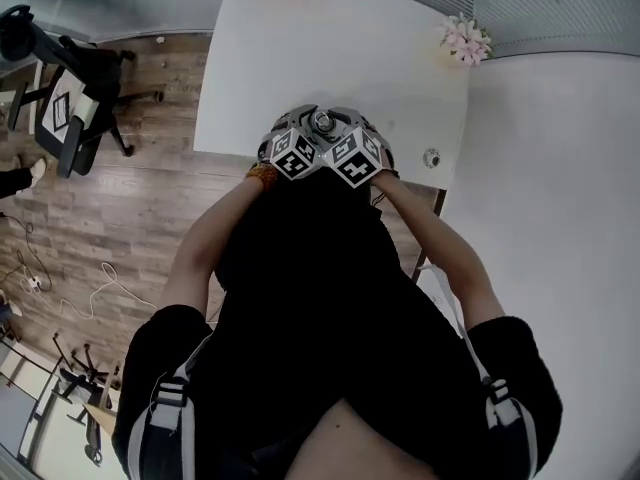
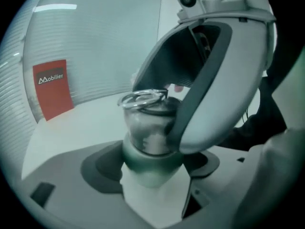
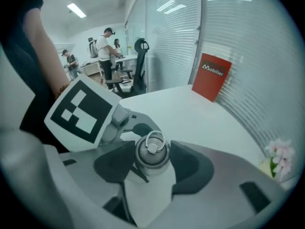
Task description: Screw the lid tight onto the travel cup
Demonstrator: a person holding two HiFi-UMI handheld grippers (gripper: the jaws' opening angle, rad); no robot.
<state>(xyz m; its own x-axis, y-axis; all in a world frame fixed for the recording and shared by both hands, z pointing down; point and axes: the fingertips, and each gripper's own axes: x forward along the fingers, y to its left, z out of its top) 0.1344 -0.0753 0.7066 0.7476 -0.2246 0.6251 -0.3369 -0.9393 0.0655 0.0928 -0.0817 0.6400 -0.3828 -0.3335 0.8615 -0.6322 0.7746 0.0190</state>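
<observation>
The travel cup (image 2: pixel 152 159) stands upright at the near edge of the white table (image 1: pixel 330 48), just above the middle of the head view, directly in front of the person. Its steel lid (image 3: pixel 152 152) sits on top, with a wire ring (image 3: pixel 155 140) lying over the cap. In the left gripper view the lid (image 2: pixel 151 123) rises above a green band on the cup, at the centre of the frame.

The left gripper (image 2: pixel 151 168) holds the cup low down, its dark pads closed against the body on both sides. The right gripper (image 3: pixel 151 163) comes in higher, with its two dark pads set against opposite sides of the lid at a fairly wide spread. Its white shell (image 2: pixel 224 80) fills the upper right of the left gripper view and arches over the lid. In the head view the two marker cubes (image 1: pixel 292 155) (image 1: pixel 355 158) sit side by side, almost touching, just below the lid (image 1: pixel 322 121).

Further out, a red card (image 3: pixel 212 75) stands at the table's far edge, in the upper right of the right gripper view. Pink flowers (image 1: pixel 465 40) lie near the table's upper right corner. An office chair (image 1: pixel 70 78) stands on the wooden floor (image 1: pixel 120 228) at the upper left. People (image 3: pixel 107 46) stand at desks in the far upper left of the right gripper view.
</observation>
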